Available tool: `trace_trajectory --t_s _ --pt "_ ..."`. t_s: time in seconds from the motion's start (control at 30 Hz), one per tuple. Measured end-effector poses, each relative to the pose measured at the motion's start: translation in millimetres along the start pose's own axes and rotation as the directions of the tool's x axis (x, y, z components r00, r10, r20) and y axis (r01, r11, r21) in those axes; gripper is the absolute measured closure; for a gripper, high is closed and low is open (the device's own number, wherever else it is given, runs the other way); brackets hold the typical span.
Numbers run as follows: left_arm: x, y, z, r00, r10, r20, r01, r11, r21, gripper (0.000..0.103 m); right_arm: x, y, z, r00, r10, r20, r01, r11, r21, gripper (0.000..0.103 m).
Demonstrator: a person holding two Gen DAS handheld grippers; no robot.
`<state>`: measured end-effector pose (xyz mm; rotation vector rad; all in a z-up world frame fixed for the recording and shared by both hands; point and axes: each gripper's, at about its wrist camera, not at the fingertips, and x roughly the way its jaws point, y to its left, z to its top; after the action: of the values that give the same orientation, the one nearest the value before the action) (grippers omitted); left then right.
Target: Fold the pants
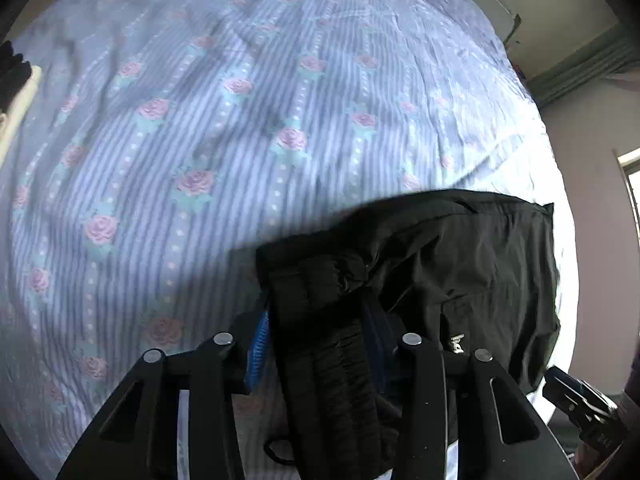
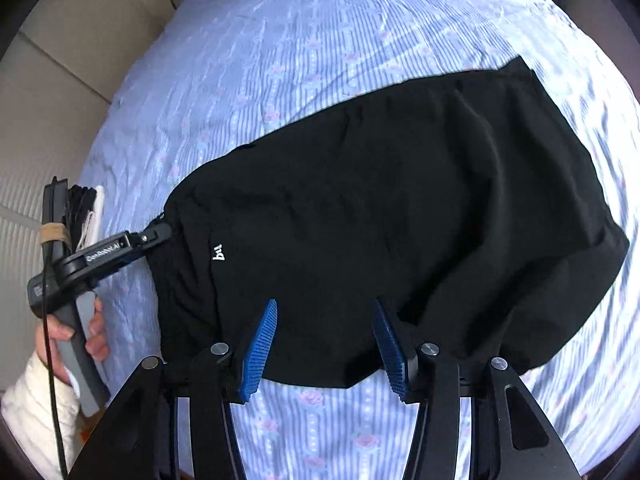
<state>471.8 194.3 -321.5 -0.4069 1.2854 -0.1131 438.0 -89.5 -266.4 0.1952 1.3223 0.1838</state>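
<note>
Nearest you, your left gripper (image 1: 320,344) pinches the gathered, ribbed elastic waistband (image 1: 320,320) of the black pants (image 2: 400,208); its blue ridged pads are mostly buried in the cloth, only one edge showing. Your right gripper (image 2: 324,340) stands spread, its blue ribbed pads (image 2: 260,344) apart over the near hem of the pants, and whether either pad touches the fabric is hard to tell. The pants lie folded in a broad, smooth matte slab on the bed sheet (image 2: 320,40), with a small white logo (image 2: 218,253) near the waist. Your left hand (image 2: 76,332), in a cream knit sleeve, grips the gray handle. Beyond, the crinkled blue-striped sheet with pink roses runs out to a blurred far edge.
</note>
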Motion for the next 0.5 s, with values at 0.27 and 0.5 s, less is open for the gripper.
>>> trace_trajectory --t_s 0.27,0.5 --pt "-4.1 -6.5 18.5 0.998 0.051 0.048 -0.056 0.993 0.107 0.07 -2.6 -6.8 -4.0 1.0 -0.022 0.004 0.022 1.0 0.014 0.052" --pt "0.2 -24.3 25.0 0.977 0.2 0.078 -0.212 0.958 0.191 0.042 -12.3 -23.7 -13.2 0.999 -0.048 0.02 0.047 0.998 0.05 0.052"
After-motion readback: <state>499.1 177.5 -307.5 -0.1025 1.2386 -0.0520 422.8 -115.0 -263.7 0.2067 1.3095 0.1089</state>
